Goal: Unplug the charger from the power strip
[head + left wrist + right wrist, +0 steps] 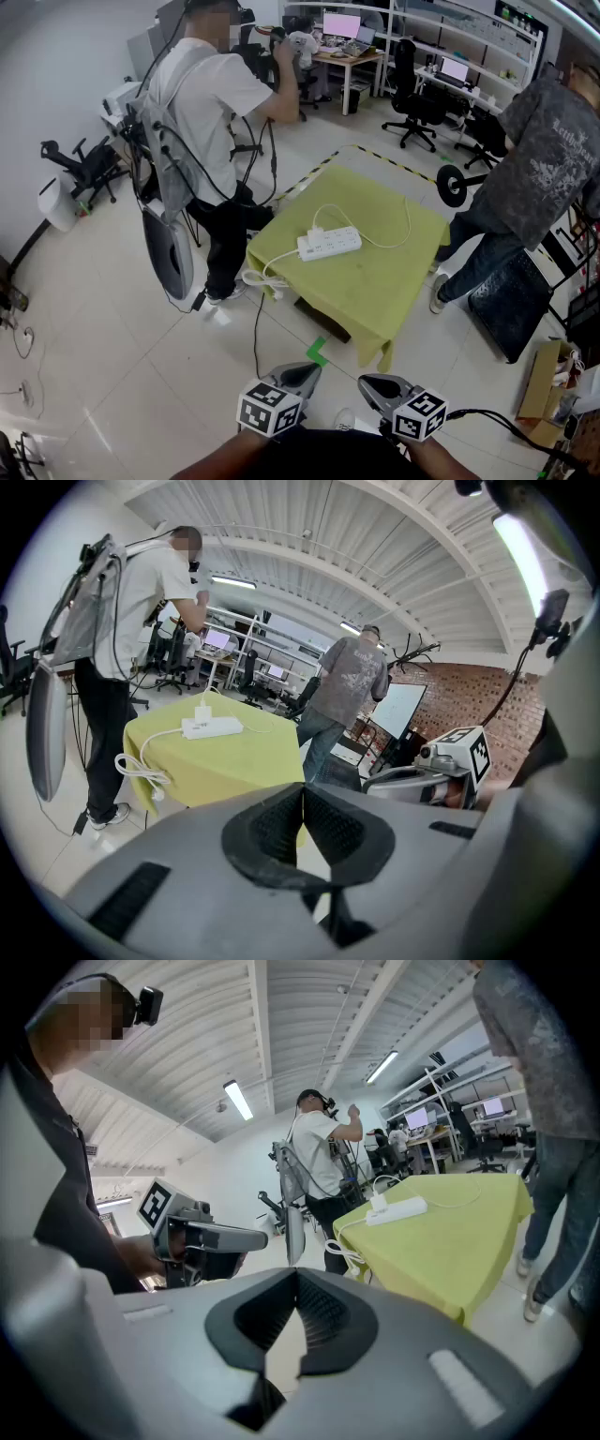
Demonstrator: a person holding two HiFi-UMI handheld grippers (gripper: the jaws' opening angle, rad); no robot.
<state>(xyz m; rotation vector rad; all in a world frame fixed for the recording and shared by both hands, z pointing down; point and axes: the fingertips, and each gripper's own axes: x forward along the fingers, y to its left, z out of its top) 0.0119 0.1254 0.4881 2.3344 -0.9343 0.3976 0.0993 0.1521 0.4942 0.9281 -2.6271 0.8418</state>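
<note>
The white charger (317, 232) stands plugged upright into the left end of the power strip (336, 243). The strip lies flat on the far-left part of the green-covered table (375, 291), its long axis rising slightly to the right. The left claw (304, 374) and right claw (368, 383) are both closed tight and empty, well short of the table. Two people (211, 103) (539, 159) stand beside it on the pale tiled floor (112, 356).
</note>
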